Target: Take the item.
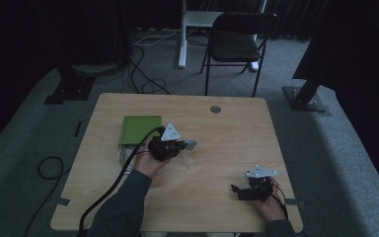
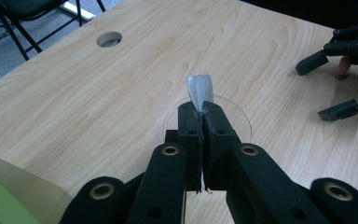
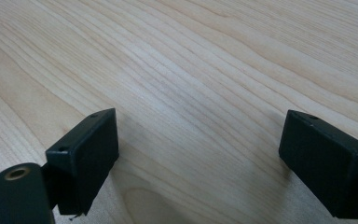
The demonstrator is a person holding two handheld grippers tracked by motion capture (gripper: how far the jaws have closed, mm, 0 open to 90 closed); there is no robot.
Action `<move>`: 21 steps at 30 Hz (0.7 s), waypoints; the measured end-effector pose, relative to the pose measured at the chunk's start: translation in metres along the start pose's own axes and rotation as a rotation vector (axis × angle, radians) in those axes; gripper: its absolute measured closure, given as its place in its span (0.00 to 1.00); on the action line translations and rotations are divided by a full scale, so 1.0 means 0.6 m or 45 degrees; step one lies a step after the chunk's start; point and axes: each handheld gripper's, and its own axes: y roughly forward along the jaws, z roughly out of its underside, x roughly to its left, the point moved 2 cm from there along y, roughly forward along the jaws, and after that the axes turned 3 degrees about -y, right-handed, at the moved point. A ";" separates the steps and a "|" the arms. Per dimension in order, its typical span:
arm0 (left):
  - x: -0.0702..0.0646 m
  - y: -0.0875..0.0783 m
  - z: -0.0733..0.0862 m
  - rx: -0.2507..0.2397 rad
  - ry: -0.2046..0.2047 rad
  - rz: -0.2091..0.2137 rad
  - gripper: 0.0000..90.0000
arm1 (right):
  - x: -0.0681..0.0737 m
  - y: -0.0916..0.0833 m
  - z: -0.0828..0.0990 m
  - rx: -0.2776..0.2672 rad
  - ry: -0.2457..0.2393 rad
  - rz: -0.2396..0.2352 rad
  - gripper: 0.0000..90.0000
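My left gripper [image 1: 185, 144] is over the middle of the wooden table [image 1: 237, 133], held by a hand in a dark sleeve. Its jaws are pressed together on a thin grey sheet-like piece [image 2: 199, 91] that sticks out past the fingertips; in the high view this piece looks like a small grey disc [image 1: 191, 144]. Under the left gripper [image 2: 200, 114] lies a faint clear round rim [image 2: 240, 116]; what it belongs to I cannot tell. My right gripper [image 1: 237, 190] rests near the front right edge, open. The right gripper [image 3: 198, 154] has nothing but bare wood between its pads.
A flat green box [image 1: 139, 129] lies on the table just left of my left hand. A round cable hole [image 1: 215, 109] sits near the far edge. A black chair [image 1: 237, 42] stands beyond the table. The left gripper's thick cable [image 1: 113, 185] trails off the front edge.
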 end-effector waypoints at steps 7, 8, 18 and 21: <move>-0.001 0.013 0.006 0.025 -0.004 0.029 0.79 | 0.000 0.000 0.000 0.000 0.000 0.000 0.13; -0.001 0.013 0.006 0.025 -0.003 0.030 0.78 | 0.000 0.000 0.000 0.001 -0.002 0.000 0.13; 0.000 -0.015 0.006 -0.006 0.006 0.001 0.72 | 0.000 0.000 0.000 0.000 -0.001 0.000 0.13; 0.001 -0.029 0.011 -0.024 0.000 -0.011 0.70 | 0.000 0.000 0.000 0.000 -0.001 0.000 0.13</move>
